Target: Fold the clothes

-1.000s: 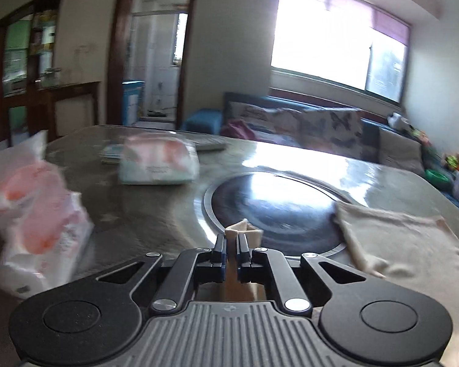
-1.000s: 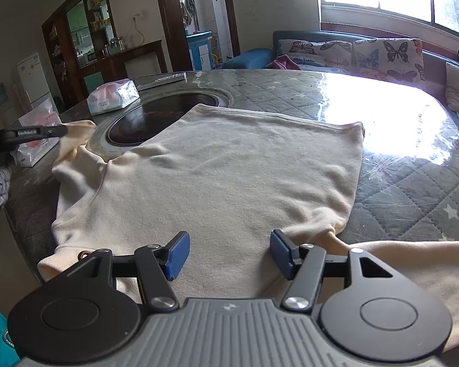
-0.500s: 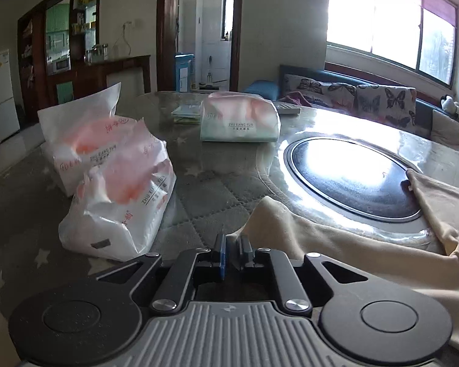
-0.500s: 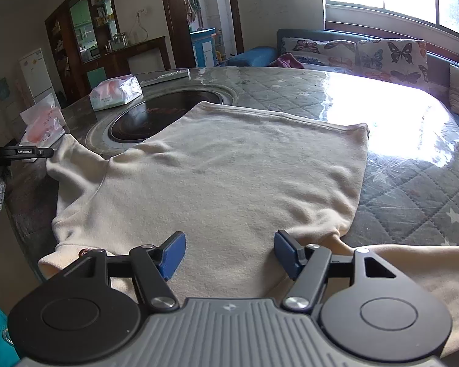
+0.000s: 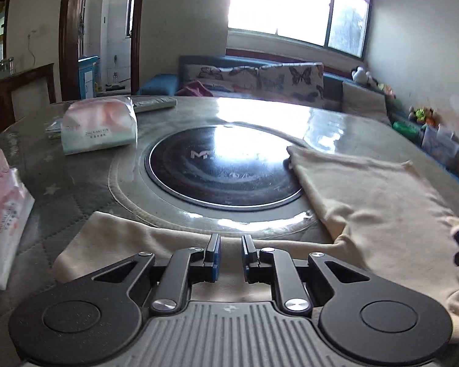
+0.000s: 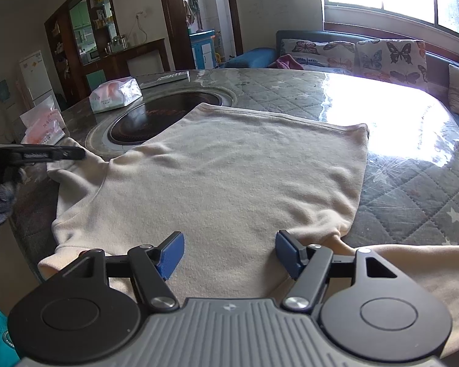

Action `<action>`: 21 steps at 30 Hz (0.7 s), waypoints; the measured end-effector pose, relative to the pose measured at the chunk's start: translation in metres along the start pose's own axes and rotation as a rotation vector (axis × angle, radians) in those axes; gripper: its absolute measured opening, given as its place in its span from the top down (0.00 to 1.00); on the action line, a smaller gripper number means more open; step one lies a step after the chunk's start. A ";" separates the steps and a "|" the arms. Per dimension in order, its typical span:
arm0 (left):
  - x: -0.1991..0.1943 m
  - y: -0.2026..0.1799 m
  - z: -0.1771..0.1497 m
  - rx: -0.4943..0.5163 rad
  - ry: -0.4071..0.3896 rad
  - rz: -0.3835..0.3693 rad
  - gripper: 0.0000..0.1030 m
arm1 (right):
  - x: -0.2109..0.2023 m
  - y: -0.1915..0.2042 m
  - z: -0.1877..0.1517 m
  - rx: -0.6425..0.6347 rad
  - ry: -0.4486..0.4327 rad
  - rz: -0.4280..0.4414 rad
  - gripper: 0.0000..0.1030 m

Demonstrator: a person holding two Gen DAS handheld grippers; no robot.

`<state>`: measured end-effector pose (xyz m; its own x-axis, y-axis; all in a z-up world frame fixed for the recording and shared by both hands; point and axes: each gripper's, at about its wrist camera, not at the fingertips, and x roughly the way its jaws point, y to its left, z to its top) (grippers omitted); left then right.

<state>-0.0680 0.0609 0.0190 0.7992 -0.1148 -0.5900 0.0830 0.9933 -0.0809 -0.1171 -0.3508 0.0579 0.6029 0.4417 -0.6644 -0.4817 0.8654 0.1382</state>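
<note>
Hovering low over the cream shirt (image 6: 229,177) spread flat on the quilted table (image 6: 413,189), the right gripper (image 6: 229,252) gapes wide while the left gripper (image 5: 230,249), jaws slightly parted, holds nothing above its sleeve (image 5: 131,241).

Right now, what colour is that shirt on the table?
Plain cream shirt, clearest in the right wrist view.
</note>
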 end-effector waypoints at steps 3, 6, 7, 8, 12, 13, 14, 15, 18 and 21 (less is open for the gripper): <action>0.010 0.001 0.004 0.017 -0.006 0.002 0.85 | 0.000 0.000 0.000 -0.001 -0.001 0.003 0.34; 0.013 0.003 0.008 0.026 -0.011 0.004 0.82 | 0.000 -0.001 0.000 0.000 -0.002 0.002 0.34; 0.010 0.005 0.008 0.018 -0.017 0.006 0.82 | 0.000 -0.001 0.000 0.000 -0.001 0.001 0.34; 0.008 0.007 0.008 0.010 -0.023 0.007 0.81 | 0.000 -0.001 0.000 0.001 -0.001 0.000 0.34; -0.010 0.020 0.004 -0.042 -0.051 0.020 0.80 | -0.001 -0.001 0.000 0.001 0.001 0.001 0.34; -0.015 0.024 0.002 -0.051 -0.056 0.030 0.80 | 0.000 -0.001 0.000 -0.001 0.002 0.001 0.34; -0.018 0.028 -0.001 -0.057 -0.055 0.047 0.80 | 0.000 -0.001 0.001 -0.003 0.004 0.001 0.34; -0.020 0.033 -0.004 -0.063 -0.051 0.065 0.80 | 0.000 -0.001 0.001 -0.005 0.005 0.001 0.34; -0.024 0.047 -0.013 -0.082 -0.034 0.126 0.80 | 0.000 -0.001 0.001 -0.010 0.007 0.001 0.33; -0.023 0.059 -0.015 -0.081 -0.049 0.193 0.79 | -0.001 0.000 0.001 -0.014 0.009 -0.001 0.33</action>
<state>-0.0902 0.1217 0.0153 0.8238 0.0801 -0.5612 -0.1211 0.9920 -0.0361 -0.1166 -0.3511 0.0592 0.5978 0.4387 -0.6709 -0.4901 0.8623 0.1271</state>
